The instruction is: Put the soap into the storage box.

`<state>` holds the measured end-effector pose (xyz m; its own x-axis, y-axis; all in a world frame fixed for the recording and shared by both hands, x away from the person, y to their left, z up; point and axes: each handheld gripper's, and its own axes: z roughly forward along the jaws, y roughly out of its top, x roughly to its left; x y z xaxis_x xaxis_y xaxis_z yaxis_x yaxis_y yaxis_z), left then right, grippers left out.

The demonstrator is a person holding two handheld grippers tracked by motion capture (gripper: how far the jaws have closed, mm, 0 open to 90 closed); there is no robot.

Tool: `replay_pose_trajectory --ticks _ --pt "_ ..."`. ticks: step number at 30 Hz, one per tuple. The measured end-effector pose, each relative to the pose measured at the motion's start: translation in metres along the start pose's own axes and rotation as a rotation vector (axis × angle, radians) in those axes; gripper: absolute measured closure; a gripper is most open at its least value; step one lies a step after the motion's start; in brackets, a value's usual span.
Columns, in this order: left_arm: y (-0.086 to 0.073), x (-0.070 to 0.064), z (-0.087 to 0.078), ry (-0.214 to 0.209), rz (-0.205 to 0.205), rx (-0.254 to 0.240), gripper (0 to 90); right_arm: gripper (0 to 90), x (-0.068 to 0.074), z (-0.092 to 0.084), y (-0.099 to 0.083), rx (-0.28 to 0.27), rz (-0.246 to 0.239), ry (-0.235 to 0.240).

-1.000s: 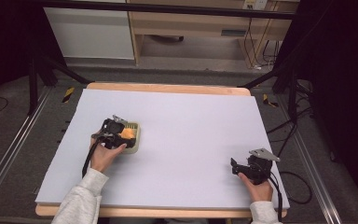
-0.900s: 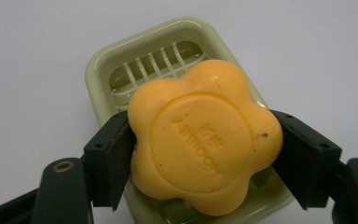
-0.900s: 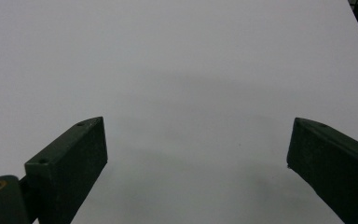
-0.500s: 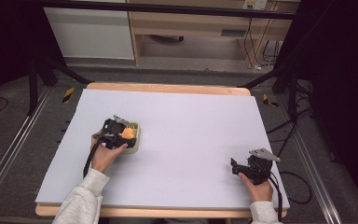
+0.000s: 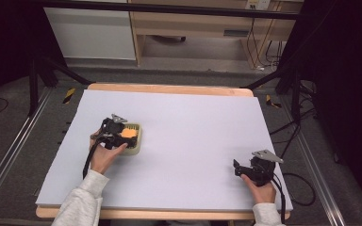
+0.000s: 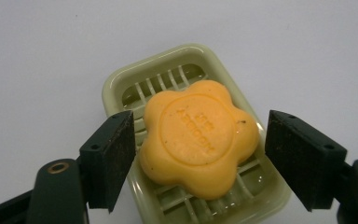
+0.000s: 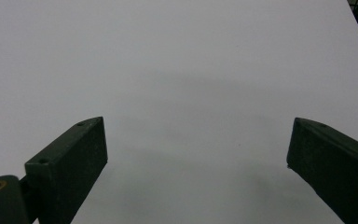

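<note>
Both pads of the left gripper (image 6: 199, 158), just opening, flank the orange soap (image 6: 199, 137) untouched.

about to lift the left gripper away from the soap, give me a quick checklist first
1. Left gripper jaws just been opening, pads clear of the soap on both sides: ok
2. Soap lies flat in the soap dish: ok
3. Dish sits flat on the white table: ok
4. Right gripper open, holding nothing, far from the dish: ok
5. Soap stuck to a pad: cannot tell
</note>
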<state>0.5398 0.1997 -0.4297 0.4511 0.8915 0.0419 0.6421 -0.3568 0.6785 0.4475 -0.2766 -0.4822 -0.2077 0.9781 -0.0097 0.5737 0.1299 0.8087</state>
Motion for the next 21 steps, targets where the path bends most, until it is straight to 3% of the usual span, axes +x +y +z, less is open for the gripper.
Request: replay_pose_trajectory --ticks 5,10,21 --pt "-0.002 -0.002 -0.012 -0.019 0.008 -0.032 23.2 5.4 0.0 -0.001 0.0 -0.004 0.004 -0.003" --pt "-0.007 -0.002 -0.021 -0.04 -0.015 -0.072 22.3 5.5 -0.001 -0.001 0.0 -0.007 0.006 -0.005" --pt "-0.033 0.002 -0.041 -0.043 -0.009 -0.144 24.2 5.5 -0.002 -0.003 0.0 -0.016 0.018 -0.006"
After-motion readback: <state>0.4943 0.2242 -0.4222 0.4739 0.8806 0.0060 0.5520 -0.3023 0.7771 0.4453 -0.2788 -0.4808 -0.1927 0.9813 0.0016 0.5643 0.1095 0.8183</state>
